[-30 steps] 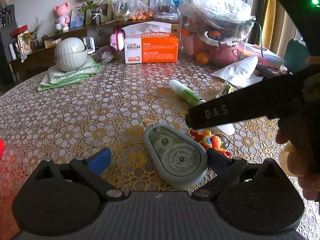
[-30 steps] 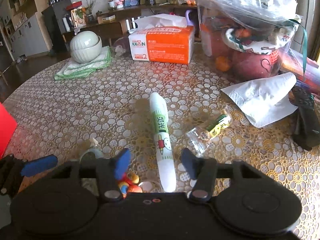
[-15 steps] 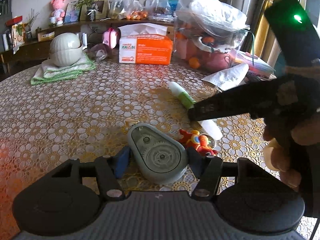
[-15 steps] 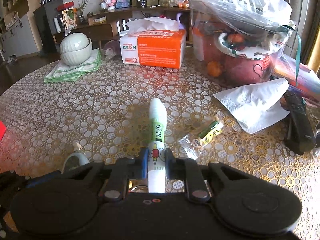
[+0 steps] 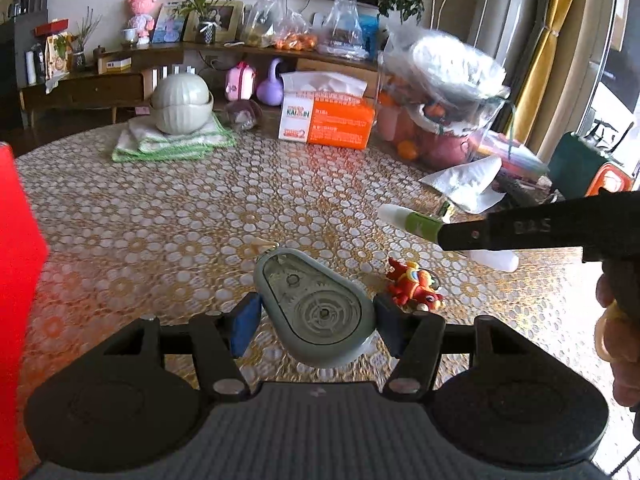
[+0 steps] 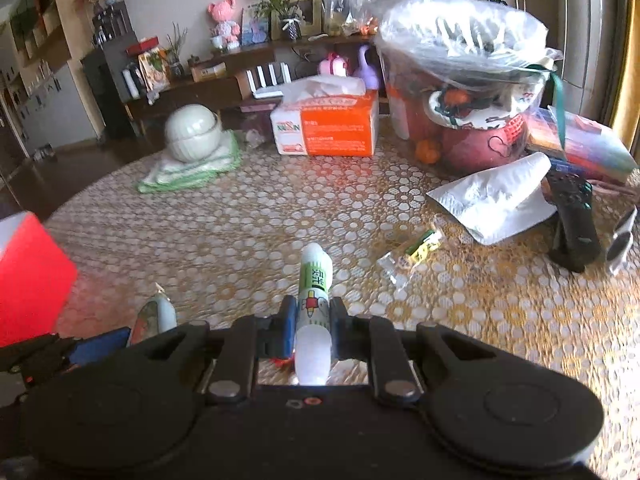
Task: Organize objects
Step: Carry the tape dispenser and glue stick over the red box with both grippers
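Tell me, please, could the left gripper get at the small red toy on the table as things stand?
Probably not yet: the left gripper is shut on the tape dispenser, so its jaws are full. The red toy lies just right of it, uncovered on the table.

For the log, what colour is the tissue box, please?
Orange and white tissue box, clearest in the right wrist view.

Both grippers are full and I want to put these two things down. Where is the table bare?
Widest bare patch: middle of the table, between the green towel, the tissue box and the red box. The right side is crowded: napkin, candy wrapper, remote, bagged fruit. A toy lies by the left gripper.
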Action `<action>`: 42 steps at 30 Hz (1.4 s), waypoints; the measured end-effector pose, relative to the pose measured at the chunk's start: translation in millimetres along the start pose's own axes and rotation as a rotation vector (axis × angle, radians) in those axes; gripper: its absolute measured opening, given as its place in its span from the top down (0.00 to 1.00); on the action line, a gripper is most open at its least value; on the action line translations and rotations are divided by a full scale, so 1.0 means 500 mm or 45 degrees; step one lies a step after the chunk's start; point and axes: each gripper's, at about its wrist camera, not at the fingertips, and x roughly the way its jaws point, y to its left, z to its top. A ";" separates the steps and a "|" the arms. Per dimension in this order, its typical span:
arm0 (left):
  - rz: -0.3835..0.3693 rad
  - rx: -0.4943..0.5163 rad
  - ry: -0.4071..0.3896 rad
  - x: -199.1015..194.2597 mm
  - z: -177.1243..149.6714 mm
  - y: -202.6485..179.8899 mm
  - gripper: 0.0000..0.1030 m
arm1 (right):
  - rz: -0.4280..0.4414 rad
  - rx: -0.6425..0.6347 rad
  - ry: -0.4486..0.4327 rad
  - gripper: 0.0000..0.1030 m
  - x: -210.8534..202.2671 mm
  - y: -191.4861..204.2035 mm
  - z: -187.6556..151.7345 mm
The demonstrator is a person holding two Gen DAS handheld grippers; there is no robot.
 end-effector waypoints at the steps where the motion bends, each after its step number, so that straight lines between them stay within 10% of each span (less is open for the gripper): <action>1: -0.007 0.000 0.000 -0.013 0.000 0.002 0.41 | 0.005 -0.002 -0.008 0.84 -0.014 0.006 -0.004; 22: -0.024 0.026 -0.041 -0.333 -0.027 0.080 0.41 | 0.182 -0.127 -0.132 0.84 -0.287 0.242 -0.087; 42: 0.154 0.027 -0.129 -0.524 -0.043 0.324 0.41 | 0.347 -0.314 -0.136 0.84 -0.281 0.552 -0.089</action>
